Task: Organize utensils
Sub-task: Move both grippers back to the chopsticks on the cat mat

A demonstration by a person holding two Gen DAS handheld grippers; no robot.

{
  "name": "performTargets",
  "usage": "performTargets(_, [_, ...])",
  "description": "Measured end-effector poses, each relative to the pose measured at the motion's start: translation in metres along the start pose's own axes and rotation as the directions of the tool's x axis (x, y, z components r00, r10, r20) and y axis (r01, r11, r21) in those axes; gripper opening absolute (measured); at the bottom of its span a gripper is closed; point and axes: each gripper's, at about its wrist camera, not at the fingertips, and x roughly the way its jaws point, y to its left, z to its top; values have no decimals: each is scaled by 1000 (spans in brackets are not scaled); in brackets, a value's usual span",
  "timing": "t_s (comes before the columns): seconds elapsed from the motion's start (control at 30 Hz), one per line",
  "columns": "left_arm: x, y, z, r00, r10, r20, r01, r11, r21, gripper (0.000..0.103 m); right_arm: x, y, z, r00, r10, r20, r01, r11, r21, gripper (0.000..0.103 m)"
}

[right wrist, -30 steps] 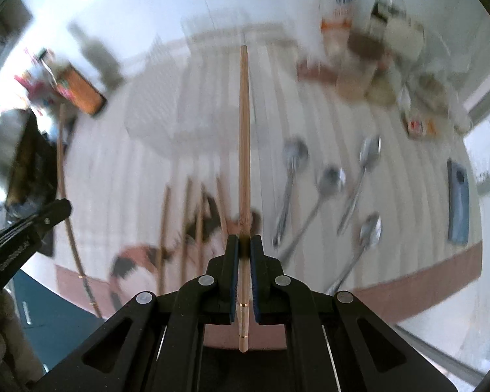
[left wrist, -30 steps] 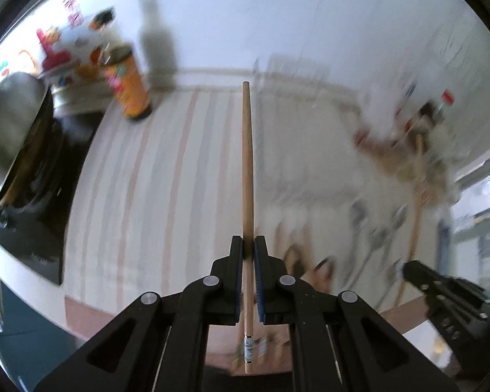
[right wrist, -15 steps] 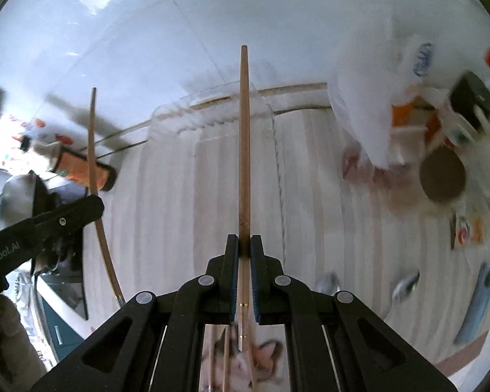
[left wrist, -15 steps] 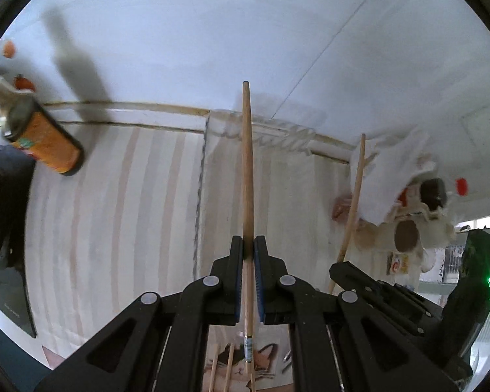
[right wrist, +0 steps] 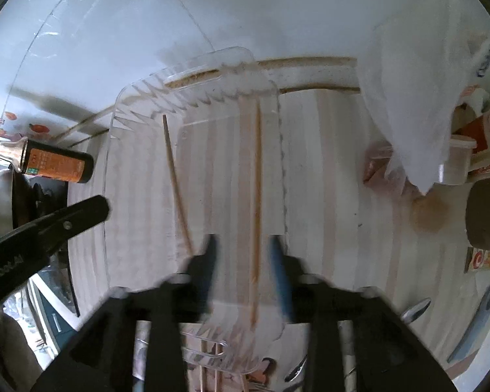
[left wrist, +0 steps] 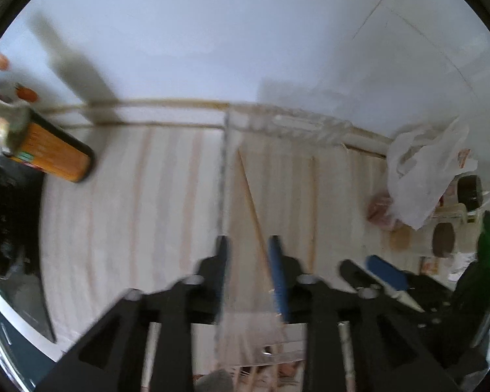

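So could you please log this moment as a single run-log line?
left gripper: open, jaws just opened | right gripper: open, jaws just opened | two thin wooden chopsticks: released in clear plastic tray

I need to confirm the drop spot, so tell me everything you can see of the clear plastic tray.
The clear plastic tray is a transparent, shallow rectangle with rounded corners, ribbed end walls and a slotted handle at each end. It lies flat on the striped countertop, far end toward the wall. Two wooden chopsticks lie lengthwise in it, one slanted. The right gripper hangs over its near half, jaws apart, gripping nothing.
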Motion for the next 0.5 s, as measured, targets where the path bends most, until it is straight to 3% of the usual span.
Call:
performTargets(0.03, [-7, 1, -4, 999, 32, 37, -32, 999, 5, 53, -3, -1, -2, 1000, -8, 12, 8, 1000, -1, 44])
performTargets(0.13, [-27, 6, -22, 983, 111, 147, -113, 994, 3, 77, -18, -3, -13, 995, -52, 80, 54, 998, -26, 51])
performTargets(0.17, [-34, 8, -30, 973, 132, 187, -134, 991, -1, 81, -25, -4, -19, 992, -71, 104, 74, 997, -32, 52])
performTargets(0.23, [-41, 12, -42, 963, 141, 228, -143, 990, -8, 100, -37, -5, -30, 982, -115, 149, 122, 992, -39, 61])
performTargets(0.27, [-44, 13, -49, 959, 139, 247, -142, 990, -8, 103, -42, -5, -37, 974, -142, 178, 151, 988, -40, 65])
performTargets(0.33, [-47, 14, -59, 952, 150, 265, -154, 988, -6, 103, -51, -6, -49, 956, -184, 228, 197, 980, -35, 92])
performTargets(0.4, [-51, 14, -71, 946, 161, 283, -166, 986, -5, 103, -59, -5, -60, 940, -210, 269, 227, 973, -33, 99])
performTargets(0.5, [-55, 11, -83, 938, 165, 306, -171, 985, -6, 103, -71, -2, -79, 910, -256, 327, 281, 959, -30, 102])
